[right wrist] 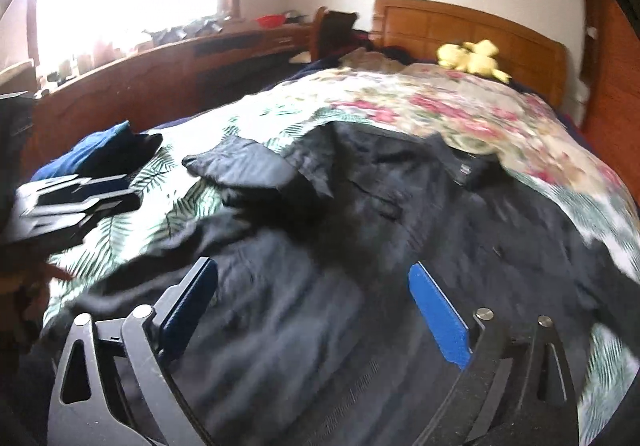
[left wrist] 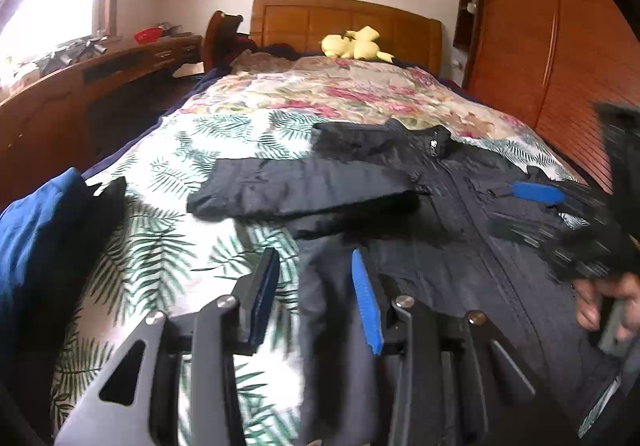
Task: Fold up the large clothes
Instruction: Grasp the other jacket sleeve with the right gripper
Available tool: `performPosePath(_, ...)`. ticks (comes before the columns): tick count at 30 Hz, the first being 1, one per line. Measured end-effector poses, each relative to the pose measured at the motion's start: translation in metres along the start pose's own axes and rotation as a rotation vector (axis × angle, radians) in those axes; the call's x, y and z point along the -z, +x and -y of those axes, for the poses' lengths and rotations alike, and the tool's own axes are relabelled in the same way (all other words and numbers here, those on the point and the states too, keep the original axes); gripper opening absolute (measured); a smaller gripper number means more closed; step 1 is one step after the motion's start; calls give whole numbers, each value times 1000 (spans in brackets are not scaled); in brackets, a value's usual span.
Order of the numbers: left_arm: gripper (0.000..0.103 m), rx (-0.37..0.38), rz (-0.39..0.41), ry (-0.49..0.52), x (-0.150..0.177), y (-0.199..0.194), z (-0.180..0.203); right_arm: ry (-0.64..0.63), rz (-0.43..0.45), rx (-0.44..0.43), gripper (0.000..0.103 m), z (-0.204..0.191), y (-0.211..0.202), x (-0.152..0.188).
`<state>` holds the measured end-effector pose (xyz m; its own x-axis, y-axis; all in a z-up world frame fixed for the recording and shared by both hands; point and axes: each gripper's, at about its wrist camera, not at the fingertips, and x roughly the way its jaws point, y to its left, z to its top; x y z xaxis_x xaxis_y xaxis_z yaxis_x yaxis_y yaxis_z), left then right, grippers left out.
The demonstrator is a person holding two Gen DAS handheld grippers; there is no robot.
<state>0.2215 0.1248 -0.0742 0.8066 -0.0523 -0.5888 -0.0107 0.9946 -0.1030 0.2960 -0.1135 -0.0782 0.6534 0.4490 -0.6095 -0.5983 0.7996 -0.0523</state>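
Left wrist view: dark jacket [left wrist: 460,230] lies zip-up on the bed [left wrist: 168,246], one sleeve [left wrist: 304,188] already laid across toward the chest. Left tongs [left wrist: 316,290] apart, nothing between them, over the jacket's left edge. Right tongs [left wrist: 536,192] blurred at far side, can't tell their state here.

Right wrist view: right tongs [right wrist: 312,306] wide apart, empty, above the jacket body [right wrist: 320,306]. Blue clothes [right wrist: 100,150] sit beside it. Best next, imo: pinch hem + shoulder on one side, lift low, fold w/ fabric taut so no creases
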Motion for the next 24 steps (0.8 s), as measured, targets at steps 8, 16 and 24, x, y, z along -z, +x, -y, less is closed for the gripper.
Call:
performPosePath(8,36,-22,19,-35,5,-3,-35,8,-113,-30,70,-10,107,-46)
performPosePath(16,36,-30,5,-72,10,7,-51,-27,-187,-32,40,-21,170,-66)
performPosePath(24,36,-32,-42,-37,21,28,-39,-63,-129,8,4,-24,166,-74)
